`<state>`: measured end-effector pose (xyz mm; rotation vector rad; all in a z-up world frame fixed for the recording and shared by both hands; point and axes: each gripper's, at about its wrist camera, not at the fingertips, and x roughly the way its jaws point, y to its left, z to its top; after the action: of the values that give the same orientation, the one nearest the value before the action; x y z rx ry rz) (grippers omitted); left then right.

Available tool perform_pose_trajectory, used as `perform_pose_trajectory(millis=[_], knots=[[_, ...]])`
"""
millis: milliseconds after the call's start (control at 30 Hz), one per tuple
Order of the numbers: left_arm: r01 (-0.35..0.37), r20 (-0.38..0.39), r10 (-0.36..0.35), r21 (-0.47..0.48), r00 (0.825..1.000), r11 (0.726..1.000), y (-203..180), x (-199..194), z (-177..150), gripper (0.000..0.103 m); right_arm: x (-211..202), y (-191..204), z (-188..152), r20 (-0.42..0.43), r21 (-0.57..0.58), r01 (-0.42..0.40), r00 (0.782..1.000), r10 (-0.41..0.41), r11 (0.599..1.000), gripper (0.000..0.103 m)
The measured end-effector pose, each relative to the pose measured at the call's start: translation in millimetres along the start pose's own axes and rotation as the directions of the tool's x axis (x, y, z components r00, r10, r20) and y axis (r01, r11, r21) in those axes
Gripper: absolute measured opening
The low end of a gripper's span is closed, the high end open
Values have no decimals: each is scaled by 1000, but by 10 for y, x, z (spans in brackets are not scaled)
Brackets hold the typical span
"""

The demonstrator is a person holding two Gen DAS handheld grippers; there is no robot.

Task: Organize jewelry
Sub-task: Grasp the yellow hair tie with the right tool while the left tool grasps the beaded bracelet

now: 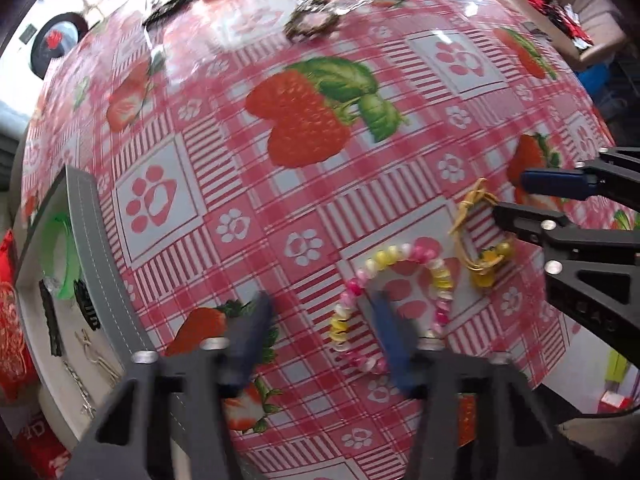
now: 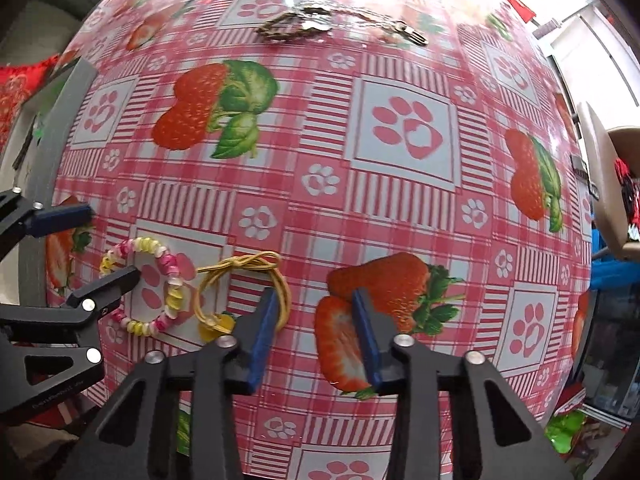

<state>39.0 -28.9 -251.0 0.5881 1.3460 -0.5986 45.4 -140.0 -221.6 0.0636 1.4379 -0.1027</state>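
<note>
A pink, yellow and white beaded bracelet (image 1: 436,276) lies on the strawberry tablecloth; it also shows in the right wrist view (image 2: 170,280). My left gripper (image 1: 320,316) is open, its right finger inside the bracelet ring. A yellow cord bracelet with a yellow charm (image 1: 476,236) lies just right of it, also in the right wrist view (image 2: 244,276). My right gripper (image 2: 314,312) is open, its left finger on the cord loop's edge. Both grippers are empty.
A grey jewelry tray (image 1: 86,248) at the table's left edge holds a green bangle (image 1: 66,256) and small dark and silver pieces. Metal chain pieces (image 1: 314,20) (image 2: 296,24) lie at the far side. A beige chair (image 1: 580,12) stands at the right.
</note>
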Motion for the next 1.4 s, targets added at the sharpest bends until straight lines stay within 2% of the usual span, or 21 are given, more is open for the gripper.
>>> perform_pose_trajectory(millis=[33, 67, 100, 233, 333, 433, 733, 867, 900, 967, 1067, 1133, 1200, 1333, 1400], knots=[[2, -1, -2, 8, 1000, 1000, -55, -5, 6, 21, -3, 13, 3, -2, -5, -6, 1000, 6, 1000, 30], [1, -3, -1, 11, 1000, 1000, -72, -7, 10, 17, 3, 56, 9, -3, -6, -11, 1000, 11, 1000, 22], [7, -5, -7, 3, 1000, 1000, -70, -8, 14, 15, 0, 79, 17, -4, -9, -16, 1000, 16, 1000, 5], [67, -6, -68, -83, 998, 994, 48, -37, 15, 16, -37, 159, 52, -9, 36, -48, 999, 48, 998, 2], [92, 7, -92, -138, 996, 986, 172, -101, 1, 16, -90, 9, 95, -3, 128, -107, 994, 108, 986, 2], [99, 21, -97, -170, 995, 981, 268, -186, -5, 15, -161, -62, 119, 7, 169, -135, 991, 136, 976, 2], [106, 77, -92, -211, 993, 972, 542, -494, -32, 16, -418, -167, 249, 24, 184, -138, 990, 136, 973, 2], [106, 94, -87, -226, 992, 968, 663, -611, -99, 16, -473, -178, 173, 27, 185, -139, 990, 136, 973, 2], [105, 97, -84, -231, 992, 967, 693, -639, -112, 16, -489, -178, 111, 27, 186, -143, 990, 140, 972, 2], [108, 102, -85, -245, 991, 964, 761, -700, -163, 16, -456, -175, 104, 20, 197, -199, 980, 199, 960, 2], [105, 101, -81, -264, 992, 959, 833, -737, -204, 16, -287, -115, 113, -38, 219, -206, 975, 219, 954, 8], [101, 99, -77, -270, 992, 958, 874, -747, -228, 16, -207, -69, 91, -54, 211, -204, 974, 219, 956, 17], [96, 96, -72, -276, 993, 956, 907, -749, -250, 16, -123, 29, 136, -66, 192, -198, 975, 214, 961, 32], [100, 88, -77, -285, 993, 953, 964, -747, -291, 16, -31, 213, 188, -72, 122, -168, 981, 178, 978, 32], [98, 85, -76, -286, 993, 953, 974, -747, -305, 16, 17, 308, 214, -77, 74, -114, 990, 119, 991, 30]])
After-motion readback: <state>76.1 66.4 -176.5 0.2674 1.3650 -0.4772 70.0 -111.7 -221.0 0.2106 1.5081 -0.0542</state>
